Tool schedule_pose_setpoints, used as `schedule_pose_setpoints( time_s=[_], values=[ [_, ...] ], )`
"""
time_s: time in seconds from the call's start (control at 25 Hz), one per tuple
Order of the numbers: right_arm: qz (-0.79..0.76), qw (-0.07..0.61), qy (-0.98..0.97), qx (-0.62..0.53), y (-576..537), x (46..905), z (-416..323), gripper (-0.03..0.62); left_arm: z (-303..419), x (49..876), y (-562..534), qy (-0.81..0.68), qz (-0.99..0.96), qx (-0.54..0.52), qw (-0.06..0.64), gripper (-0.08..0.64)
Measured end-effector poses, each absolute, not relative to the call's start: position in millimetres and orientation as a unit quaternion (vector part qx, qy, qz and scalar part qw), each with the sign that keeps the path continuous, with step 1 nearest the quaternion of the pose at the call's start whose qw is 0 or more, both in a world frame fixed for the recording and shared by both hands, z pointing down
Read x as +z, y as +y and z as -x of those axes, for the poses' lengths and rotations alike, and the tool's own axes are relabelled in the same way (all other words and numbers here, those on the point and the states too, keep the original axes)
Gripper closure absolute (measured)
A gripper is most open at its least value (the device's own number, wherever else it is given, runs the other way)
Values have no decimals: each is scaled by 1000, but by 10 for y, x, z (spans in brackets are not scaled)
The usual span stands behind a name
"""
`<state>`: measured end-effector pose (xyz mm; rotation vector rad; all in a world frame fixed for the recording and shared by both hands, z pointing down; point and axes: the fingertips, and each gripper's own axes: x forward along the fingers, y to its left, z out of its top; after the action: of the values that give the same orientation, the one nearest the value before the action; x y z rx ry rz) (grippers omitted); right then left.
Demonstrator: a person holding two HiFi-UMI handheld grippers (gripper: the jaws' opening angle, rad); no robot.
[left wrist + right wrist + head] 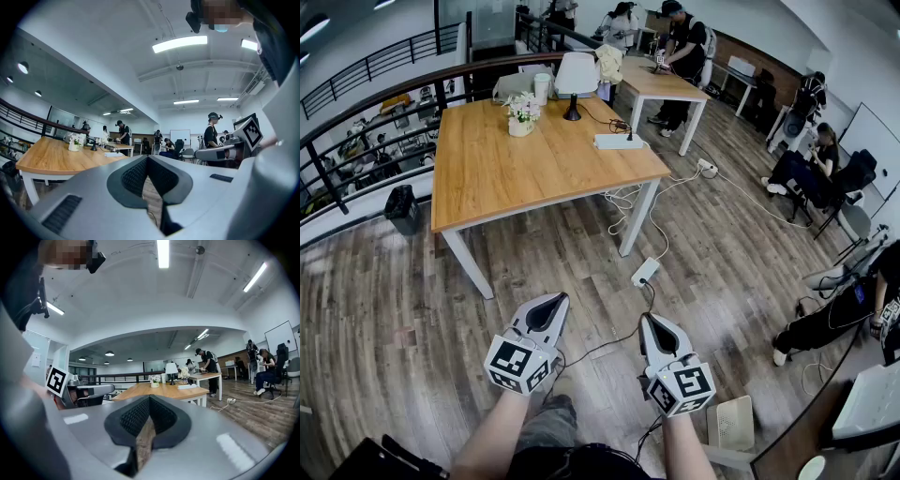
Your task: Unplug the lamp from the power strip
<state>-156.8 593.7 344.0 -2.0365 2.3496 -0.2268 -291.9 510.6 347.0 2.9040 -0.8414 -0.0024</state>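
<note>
A white-shaded lamp [576,75] stands at the far side of the wooden table [516,173], well ahead of me. Its dark cord runs to a white power strip [619,142] lying near the table's right edge. My left gripper [551,302] and right gripper [649,319] are held level over the floor, far short of the table, both shut and empty. In the left gripper view the left gripper [147,158] faces the lamp [94,143] and power strip [113,154] from a distance. The right gripper [149,398] likewise faces the lamp [171,369] and power strip [186,386].
A flower pot [522,117] and a white cup [542,87] stand on the table near the lamp. Another power strip [645,272] and loose cables lie on the wooden floor between me and the table. Several people sit and stand at the right and back.
</note>
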Motion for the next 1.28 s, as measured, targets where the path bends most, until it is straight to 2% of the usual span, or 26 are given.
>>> schedule_pose_setpoints(
  time_s=[0.8,1.28],
  values=[
    [687,36,723,-70,4463,3499,809,584,2063,3498,3728,-224,-974,7,45,563],
    [685,54,721,-89,3797,3563,292,584,1724,3533,3005,-254,-966,9,57,563]
  ],
)
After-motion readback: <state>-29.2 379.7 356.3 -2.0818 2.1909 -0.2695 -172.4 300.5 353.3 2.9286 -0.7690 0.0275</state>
